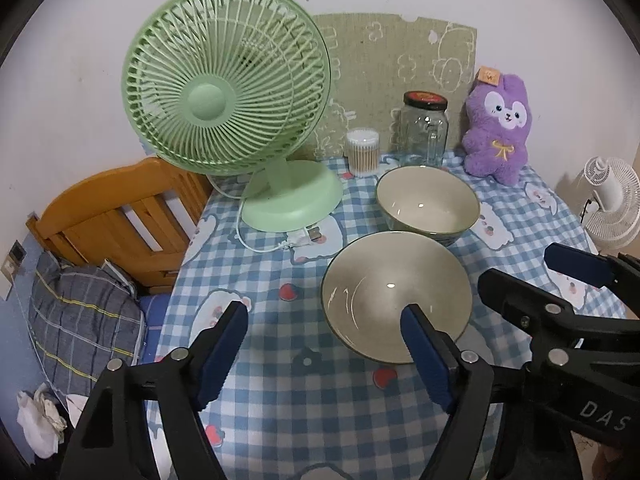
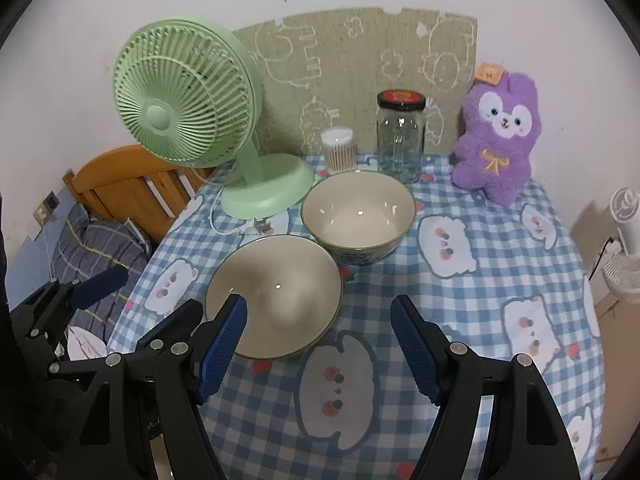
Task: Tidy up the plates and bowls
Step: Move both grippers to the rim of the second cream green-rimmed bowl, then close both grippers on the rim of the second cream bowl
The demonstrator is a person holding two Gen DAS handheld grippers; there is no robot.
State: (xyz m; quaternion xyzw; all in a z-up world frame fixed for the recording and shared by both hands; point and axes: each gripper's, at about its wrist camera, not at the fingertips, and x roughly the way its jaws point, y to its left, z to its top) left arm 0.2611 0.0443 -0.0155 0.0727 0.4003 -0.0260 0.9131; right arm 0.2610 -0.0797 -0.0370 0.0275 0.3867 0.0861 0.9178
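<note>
The table [image 2: 500, 248] carried a blue-and-white checked cloth printed with white cartoon animals. At its far left stood a green desk fan [image 1: 224, 96], its white cable trailing on the cloth toward the bowls. A purple plush toy [image 2: 496, 136] sat upright at the far right edge, against the wall. A glass jar [image 2: 400, 140] with a dark lid stood between fan and toy, with a tub of cotton swabs [image 2: 339, 148] just to its left.

The far bowl [image 2: 358, 216], deep and cream inside, stood upright just in front of the jar. The near bowl [image 1: 396, 296], shallower and wider, rested beside it, the rims nearly touching.

The left gripper [image 1: 324, 352] had its jaws apart, nothing between them; its right pad overlapped the near bowl's rim in view. The right gripper [image 2: 320, 344] likewise stood wide, holding nothing, above the cloth just right of the near bowl.
</note>
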